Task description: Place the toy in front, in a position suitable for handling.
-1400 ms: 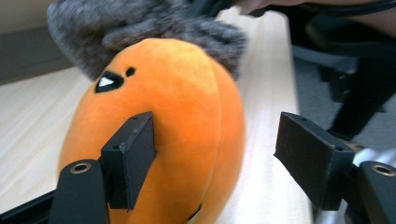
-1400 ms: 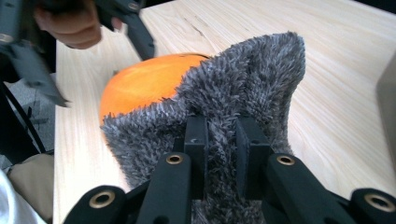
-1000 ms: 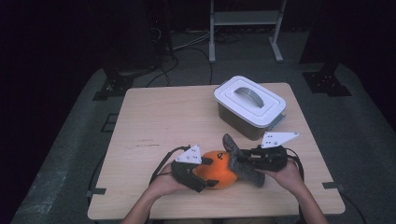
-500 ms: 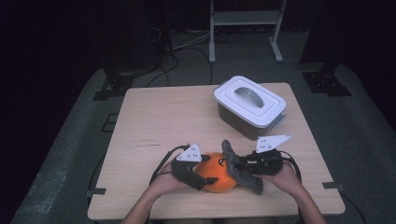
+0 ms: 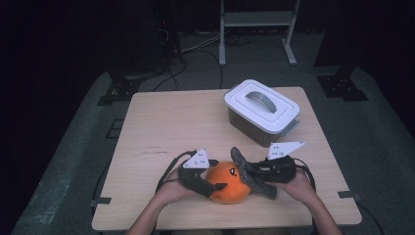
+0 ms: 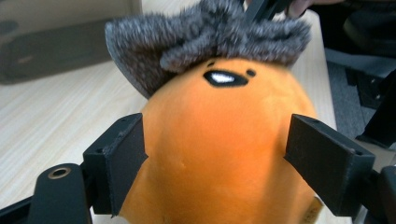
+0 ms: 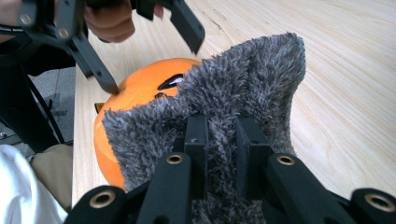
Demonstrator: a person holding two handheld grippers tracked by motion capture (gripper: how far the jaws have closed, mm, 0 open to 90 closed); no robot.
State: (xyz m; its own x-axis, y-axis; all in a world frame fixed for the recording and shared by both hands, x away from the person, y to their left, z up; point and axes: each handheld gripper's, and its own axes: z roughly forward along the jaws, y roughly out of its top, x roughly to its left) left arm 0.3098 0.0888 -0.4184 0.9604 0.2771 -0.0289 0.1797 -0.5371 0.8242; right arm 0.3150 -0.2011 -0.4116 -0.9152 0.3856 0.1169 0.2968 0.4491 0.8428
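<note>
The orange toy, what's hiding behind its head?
A fuzzy grey cloth stands behind the orange toy, pinched by the right gripper. The left gripper hugs the toy's sides. The toy's back is covered.

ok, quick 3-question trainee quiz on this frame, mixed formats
1. True or false: the right gripper is shut on the grey fuzzy fabric piece.
2. Multiple choice: the left gripper has its jaws A) clamped on the box handle, B) on either side of the round orange plush toy, C) flat on the table.
3. Fill in: the white lidded plastic box with a grey handle stands on the light wooden table, at its far ____ part as the person sees it.

Key: 1 true; 2 B; 3 right.
</note>
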